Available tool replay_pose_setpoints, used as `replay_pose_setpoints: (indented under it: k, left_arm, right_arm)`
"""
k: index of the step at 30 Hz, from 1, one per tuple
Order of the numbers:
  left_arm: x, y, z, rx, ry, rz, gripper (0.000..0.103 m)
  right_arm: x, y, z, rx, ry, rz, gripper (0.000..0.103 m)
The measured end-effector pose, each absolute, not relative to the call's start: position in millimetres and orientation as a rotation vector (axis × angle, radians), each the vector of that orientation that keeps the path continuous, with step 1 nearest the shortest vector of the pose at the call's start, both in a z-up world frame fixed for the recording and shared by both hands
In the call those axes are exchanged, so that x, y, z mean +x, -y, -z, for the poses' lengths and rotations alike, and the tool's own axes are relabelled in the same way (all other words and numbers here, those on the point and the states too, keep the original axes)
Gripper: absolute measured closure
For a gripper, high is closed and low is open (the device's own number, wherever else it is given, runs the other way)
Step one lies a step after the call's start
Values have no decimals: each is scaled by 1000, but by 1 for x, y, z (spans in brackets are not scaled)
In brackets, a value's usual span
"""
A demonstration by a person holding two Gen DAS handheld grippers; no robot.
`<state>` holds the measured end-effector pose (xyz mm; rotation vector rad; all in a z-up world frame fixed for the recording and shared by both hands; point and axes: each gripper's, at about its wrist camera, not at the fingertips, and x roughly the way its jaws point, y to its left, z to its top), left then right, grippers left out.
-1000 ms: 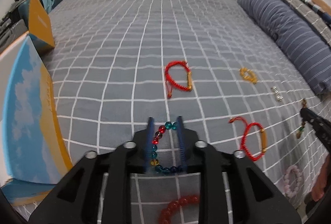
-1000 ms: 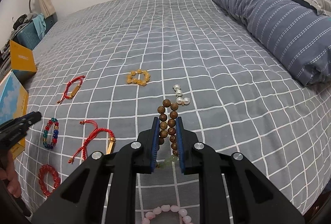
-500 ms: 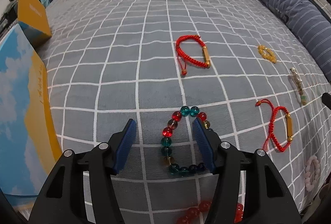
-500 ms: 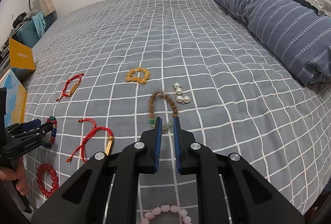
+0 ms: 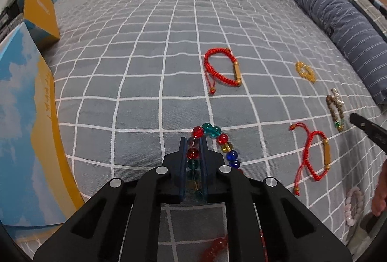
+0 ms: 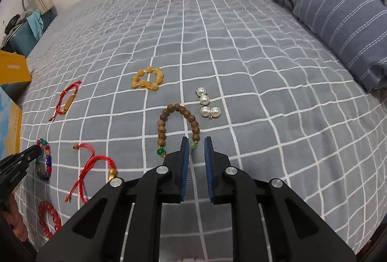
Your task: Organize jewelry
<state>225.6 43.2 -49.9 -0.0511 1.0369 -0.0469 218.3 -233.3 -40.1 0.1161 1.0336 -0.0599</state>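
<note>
Your left gripper (image 5: 193, 141) is closing, its jaws pinching one side of the multicoloured glass-bead bracelet (image 5: 221, 138) on the grey checked bedspread (image 5: 145, 68); your right gripper (image 6: 195, 148) is opening, jaws apart around the green-bead end of the brown wooden-bead bracelet (image 6: 179, 117), just short of it

Checked bedspread (image 5: 150, 83), striped pillow (image 6: 333, 10), yellow box (image 5: 40, 10)

glossy glass beads (image 5: 219, 141), matt cloth bedsheet (image 5: 145, 83)

Left gripper (image 5: 193, 141) jaws closing, right gripper (image 6: 195, 143) jaws opening.
</note>
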Motion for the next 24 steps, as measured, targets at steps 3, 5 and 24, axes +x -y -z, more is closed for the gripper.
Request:
replay_pose_setpoints:
  k: [3,5,24]
  left_arm:
    - [223,-42,43,-56,-1018,58,94]
    - [221,-42,40,-65,-1008,64,94]
    - [201,-47,0,-97,-911,89,94]
  right_arm:
    - [226,235,47,135,-1052,56,77]
    - [232,237,53,140,-1070,67,77]
    - [218,231,32,157,-992,54,95]
